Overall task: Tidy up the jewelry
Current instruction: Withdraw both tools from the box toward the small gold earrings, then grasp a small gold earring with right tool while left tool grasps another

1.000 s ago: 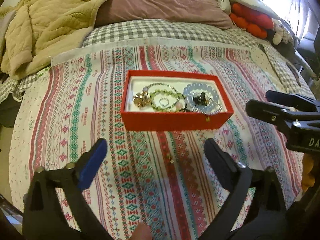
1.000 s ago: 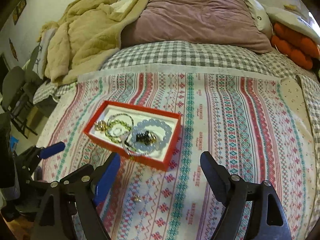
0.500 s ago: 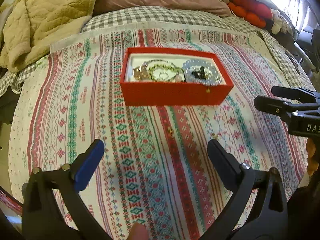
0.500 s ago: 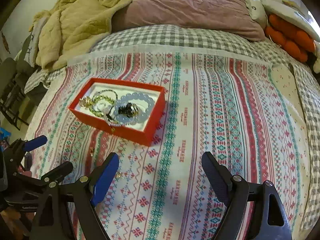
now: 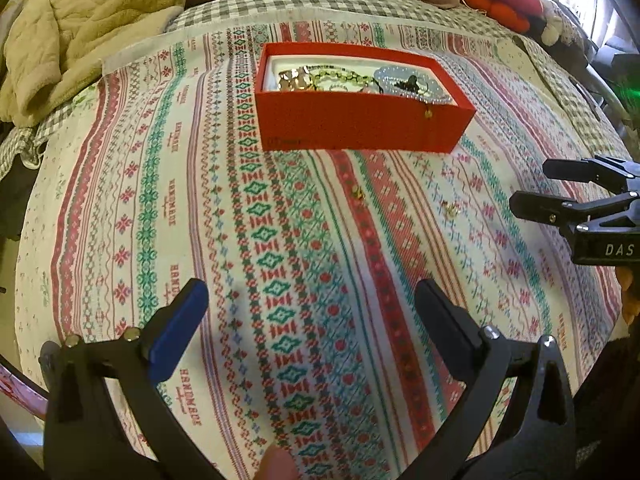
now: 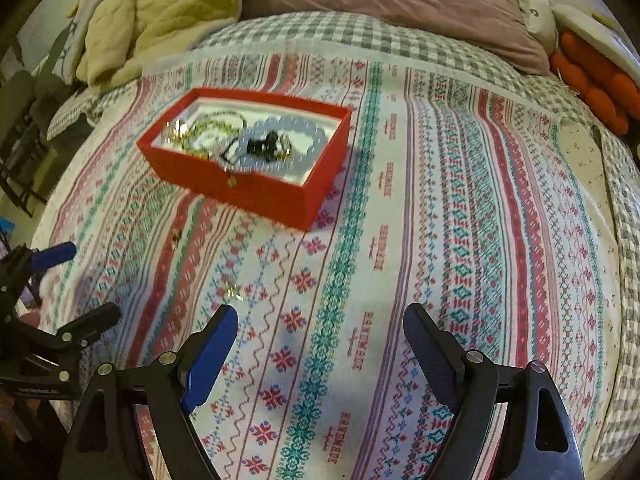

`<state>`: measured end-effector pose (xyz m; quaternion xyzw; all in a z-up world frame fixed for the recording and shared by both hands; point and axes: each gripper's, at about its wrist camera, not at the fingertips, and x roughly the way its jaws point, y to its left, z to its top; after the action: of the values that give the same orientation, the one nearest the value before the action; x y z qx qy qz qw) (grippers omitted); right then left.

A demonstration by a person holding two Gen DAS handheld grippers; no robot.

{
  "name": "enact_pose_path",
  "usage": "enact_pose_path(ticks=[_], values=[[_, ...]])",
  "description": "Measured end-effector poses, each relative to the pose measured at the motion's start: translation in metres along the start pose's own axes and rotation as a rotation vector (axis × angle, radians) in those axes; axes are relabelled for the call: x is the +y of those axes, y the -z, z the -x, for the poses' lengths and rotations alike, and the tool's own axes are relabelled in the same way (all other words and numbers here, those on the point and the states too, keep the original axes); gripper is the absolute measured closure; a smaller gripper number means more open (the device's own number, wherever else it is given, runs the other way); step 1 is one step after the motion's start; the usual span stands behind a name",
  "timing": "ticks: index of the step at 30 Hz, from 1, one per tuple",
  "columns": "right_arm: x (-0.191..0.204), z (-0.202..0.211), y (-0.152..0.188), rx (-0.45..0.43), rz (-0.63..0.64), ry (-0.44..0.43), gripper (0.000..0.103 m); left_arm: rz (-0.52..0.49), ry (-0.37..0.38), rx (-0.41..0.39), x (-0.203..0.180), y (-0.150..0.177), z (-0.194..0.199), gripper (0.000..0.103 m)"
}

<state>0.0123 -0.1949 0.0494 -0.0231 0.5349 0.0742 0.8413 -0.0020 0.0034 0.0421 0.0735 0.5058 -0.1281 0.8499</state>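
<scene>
A red box [image 5: 360,124] [image 6: 256,192] sits on the patterned bedspread, holding beaded bracelets [image 6: 276,140] and gold pieces [image 5: 296,78]. Two small gold earrings lie loose on the cloth in front of it: one [image 5: 357,192] [image 6: 175,236] nearer the box, the other [image 5: 452,209] [image 6: 232,292] closer to me. My left gripper [image 5: 312,304] hangs open above the cloth, nothing between its fingers. My right gripper [image 6: 320,328] is open too, and its blue pad [image 6: 212,356] is just short of the nearer earring. In the left wrist view the right gripper [image 5: 576,192] shows at the right edge.
A tan quilt [image 6: 160,12] and a mauve pillow [image 6: 392,0] are piled at the head of the bed. Orange plush items [image 6: 600,88] lie at the far right. A checked sheet [image 5: 312,4] borders the patterned cloth [image 6: 460,240]. Dark furniture [image 6: 20,140] stands off the bed's left side.
Both grippers have sunk toward the bedspread and tipped further down, so the red box has slid up in both views. The two loose earrings now show plainly. Both stay open.
</scene>
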Motion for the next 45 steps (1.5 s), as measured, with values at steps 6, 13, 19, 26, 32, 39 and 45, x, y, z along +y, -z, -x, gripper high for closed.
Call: enact_pose_path(ticks=[6,13,19,26,32,39,45], values=[[0.007,-0.009,0.009,0.016,0.023,0.003,0.017,-0.013,0.002,-0.01,0.002,0.01,-0.001,0.001],[0.016,-0.027,0.025,0.042,0.079,0.012,0.017,-0.002,-0.002,-0.013,0.009,0.024,-0.01,0.001],[0.016,-0.035,0.032,0.032,0.098,0.004,0.015,-0.006,-0.045,-0.014,0.014,0.031,-0.02,0.001],[0.013,-0.046,0.031,-0.034,0.125,0.002,0.0,-0.011,-0.047,-0.032,0.012,0.03,-0.022,0.001],[0.014,-0.05,0.017,-0.051,0.098,-0.004,0.0,-0.015,-0.04,-0.027,0.008,0.024,-0.025,0.001],[0.029,-0.049,0.01,-0.061,0.133,-0.023,0.011,-0.03,-0.04,-0.017,0.005,0.023,-0.026,0.001],[0.038,-0.048,0.006,-0.071,0.151,-0.054,0.027,-0.031,-0.044,-0.016,0.005,0.022,-0.027,0.001]])
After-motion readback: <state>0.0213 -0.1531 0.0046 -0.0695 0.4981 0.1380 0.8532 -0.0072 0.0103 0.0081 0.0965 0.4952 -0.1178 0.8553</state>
